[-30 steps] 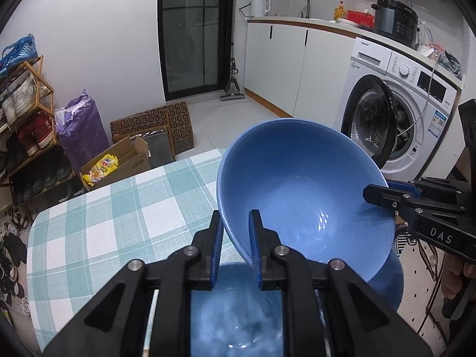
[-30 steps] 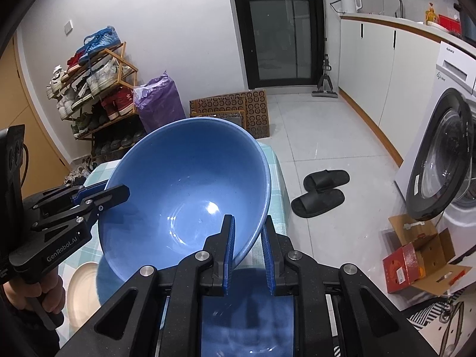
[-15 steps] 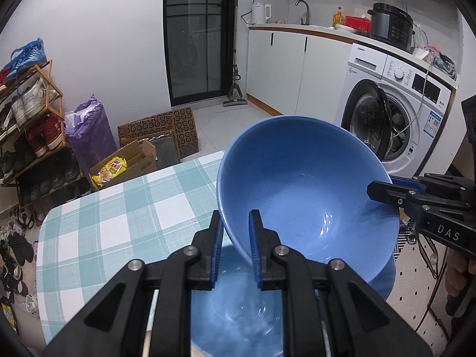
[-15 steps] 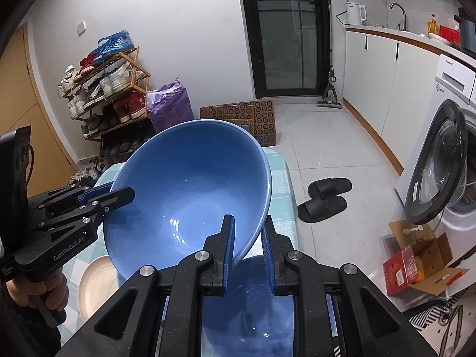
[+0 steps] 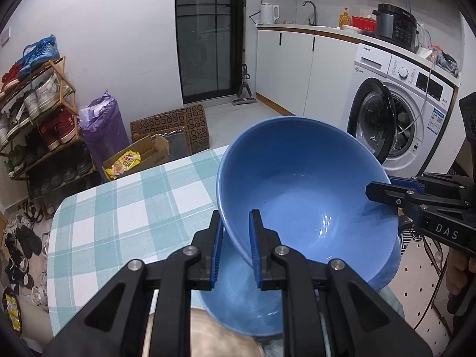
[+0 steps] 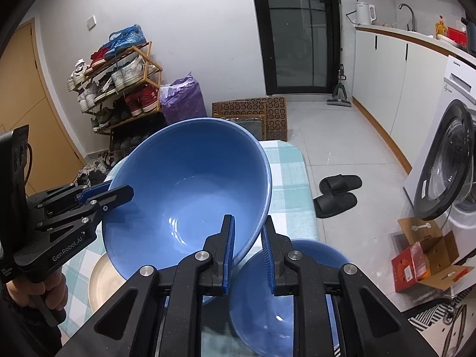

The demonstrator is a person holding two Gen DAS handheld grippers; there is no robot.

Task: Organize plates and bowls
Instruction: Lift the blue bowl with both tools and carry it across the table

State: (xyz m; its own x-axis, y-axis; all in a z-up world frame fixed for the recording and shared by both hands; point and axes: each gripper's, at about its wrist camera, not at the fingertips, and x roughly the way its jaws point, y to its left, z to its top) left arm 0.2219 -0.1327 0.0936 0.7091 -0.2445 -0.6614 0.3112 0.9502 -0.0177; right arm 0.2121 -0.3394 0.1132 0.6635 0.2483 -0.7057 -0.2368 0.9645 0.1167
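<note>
1. Lettering reads "DAS" on the black body of the right gripper as seen from the left wrist camera, and "GenRobot.AI" on the left gripper as seen from the right wrist camera; a cardboard box on the floor holds a yellow printed packet whose text is too small to read.
2. Both tongs are closed narrow on opposite sides of the rim of one large blue bowl, each with one finger inside the bowl and one outside, holding it tilted in the air above the table.
3. A bare hand grips the left tool's handle at the lower left of the right wrist view; part of the other hand shows at the right edge of the left wrist view.
4. Below the lifted bowl a second blue bowl sits on the table, near its right edge, and a cream plate lies just beside it to the left.
5. The table wears a teal-and-white checked cloth.
6. Around it: a wooden shoe rack full of shoes, a purple bag, a black-framed glass door, white cabinets with a kettle and tap, a white washing machine with its door ajar, and black slippers on pale floor tiles.
</note>
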